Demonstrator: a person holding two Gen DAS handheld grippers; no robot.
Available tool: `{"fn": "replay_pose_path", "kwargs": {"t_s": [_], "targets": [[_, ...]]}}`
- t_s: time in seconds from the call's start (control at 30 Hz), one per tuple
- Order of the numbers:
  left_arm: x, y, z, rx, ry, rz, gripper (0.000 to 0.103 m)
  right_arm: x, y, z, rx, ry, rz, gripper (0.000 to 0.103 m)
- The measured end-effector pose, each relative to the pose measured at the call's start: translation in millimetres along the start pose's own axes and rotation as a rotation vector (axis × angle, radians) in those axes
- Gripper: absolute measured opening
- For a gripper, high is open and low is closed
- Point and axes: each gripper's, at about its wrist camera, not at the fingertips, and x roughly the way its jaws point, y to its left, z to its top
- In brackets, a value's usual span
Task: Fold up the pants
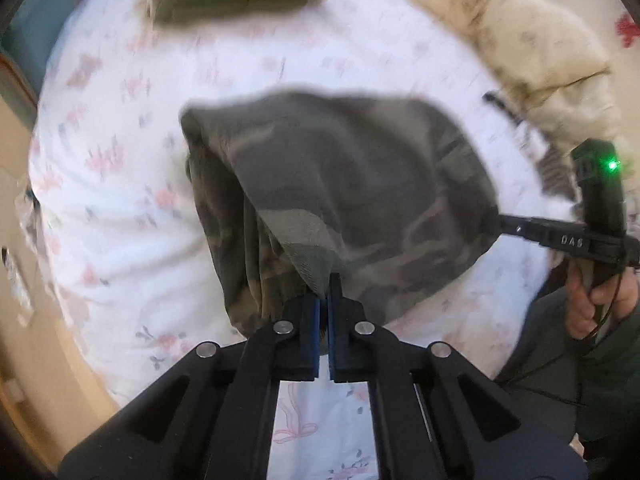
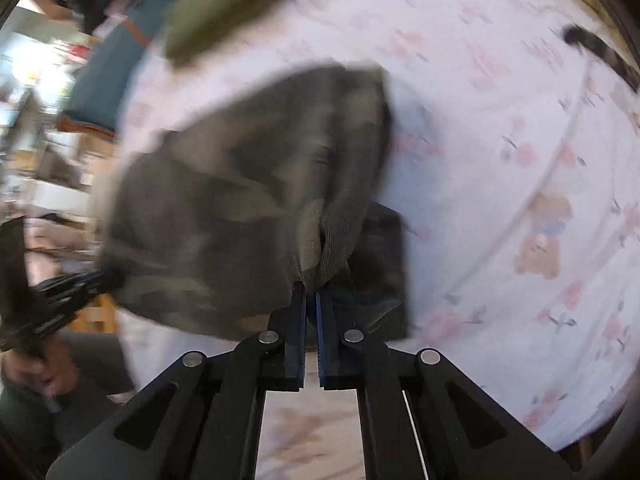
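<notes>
Right tongs (image 2: 311, 292) clamped on camouflage pants (image 2: 240, 200), above floral bedsheet (image 2: 500, 120)

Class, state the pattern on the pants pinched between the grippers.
Green-brown camouflage on the pants, clearest in the left wrist view.

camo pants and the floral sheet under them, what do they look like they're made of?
Camo pants: soft knit, probably fleece or sweatshirt cotton; matte, with a ribbed cuff pinched in the right gripper.
Floral sheet: thin woven fabric, likely cotton or a blend; matte, printed pink flowers, soft creases. Motion blur hides the finer weave.
</notes>
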Motion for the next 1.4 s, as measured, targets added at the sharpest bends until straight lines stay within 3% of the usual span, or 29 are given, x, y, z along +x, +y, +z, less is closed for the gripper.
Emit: {"fn": "replay_pose_path", "kwargs": {"t_s": [0.07, 0.13, 0.23, 0.33, 0.43, 0.5, 0.57, 0.67, 0.73, 0.9, 1.1, 1.2, 1.23, 1.27, 1.4], "targets": [[-2.3, 14.8, -0.2, -0.060, 0.022, -0.006, 0.001, -10.9, 4.3, -4.3, 0.005, -0.004, 0.050, 0.004], [15.0, 35.6, -5.3, -0.114, 0.109, 0.019, 0.001, -5.3, 0.7, -14.3, 0.013, 0.036, 0.046, 0.004], [52.2, 34.6, -10.7, -0.095, 0.216, 0.108, 0.003, 26.6, -7.1, -23.3, -0.014, 0.142, -0.116, 0.005], [64.2, 30.7, -9.6, -0.087, 0.231, 0.162, 0.009, 49.3, -9.9, -23.2, -0.019, 0.234, -0.190, 0.011], [48.5, 38.1, -2.5, -0.149, 0.189, 0.157, 0.025, 31.2, -8.3, -18.0, -0.020, 0.178, -0.203, 0.016], [26.8, 44.5, 2.6, -0.192, 0.114, 0.121, 0.032, 6.9, -5.0, -7.2, -0.040, 0.065, -0.231, 0.019], [12.5, 50.5, 8.9, -0.238, 0.072, 0.087, 0.048, -25.2, -3.1, 10.1, -0.062, -0.060, -0.238, 0.019], [-11.5, 68.4, 32.0, -0.345, -0.069, 0.031, 0.048, -53.9, -15.9, 40.0, 0.034, -0.197, -0.087, 0.030], [-8.2, 73.1, 51.7, -0.359, -0.083, 0.043, 0.048, -52.1, -19.7, 61.7, 0.074, -0.217, 0.029, 0.045], [25.4, 92.5, 87.8, -0.402, -0.067, 0.067, 0.048, -11.2, -18.7, 101.3, 0.121, -0.178, 0.168, 0.043], [57.7, 94.1, 93.7, -0.422, -0.043, 0.050, 0.048, 34.7, -13.4, 126.1, 0.095, -0.118, 0.116, 0.037], [64.4, 90.6, 98.1, -0.404, -0.041, 0.003, 0.046, 47.5, -14.7, 127.1, 0.079, -0.096, 0.098, 0.030], [64.4, 88.8, 99.2, -0.392, -0.043, 0.000, 0.036, 50.1, -13.9, 126.7, 0.064, -0.094, 0.084, 0.019], [66.3, 87.1, 101.2, -0.376, -0.036, 0.005, 0.012, 51.2, -11.8, 125.8, 0.041, -0.094, 0.059, 0.011], [59.9, 76.8, 105.8, -0.297, -0.032, 0.082, 0.005, 44.1, 7.2, 121.4, -0.090, -0.132, -0.001, 0.005]]}}
